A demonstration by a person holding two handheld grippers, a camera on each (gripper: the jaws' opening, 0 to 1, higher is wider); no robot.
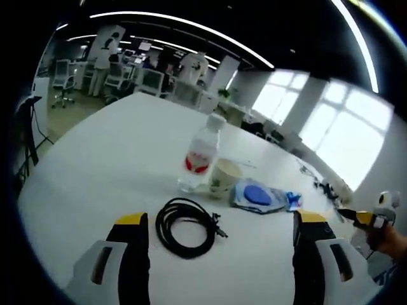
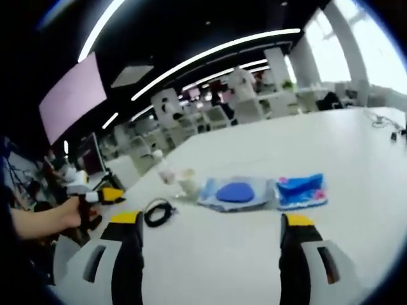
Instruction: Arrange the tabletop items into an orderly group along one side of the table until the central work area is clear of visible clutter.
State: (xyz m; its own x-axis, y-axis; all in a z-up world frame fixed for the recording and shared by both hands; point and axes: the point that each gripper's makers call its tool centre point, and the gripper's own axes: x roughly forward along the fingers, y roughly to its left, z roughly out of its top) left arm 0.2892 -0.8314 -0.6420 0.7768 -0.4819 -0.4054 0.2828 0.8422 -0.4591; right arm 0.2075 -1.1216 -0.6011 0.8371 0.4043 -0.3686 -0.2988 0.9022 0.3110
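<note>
On the white table a coiled black cable lies just ahead of my left gripper, which is open with nothing between its jaws. Behind the cable stand a clear water bottle with a red label and a paper cup. A clear bag holding something blue lies to their right. In the right gripper view the cable, bottle, cup, clear bag and a blue packet lie ahead of my open right gripper.
The right gripper enters the left gripper view at the far right, held by a hand. The left gripper and a forearm show at the left of the right gripper view. Cables lie at the table's far edge. Office desks and chairs stand behind.
</note>
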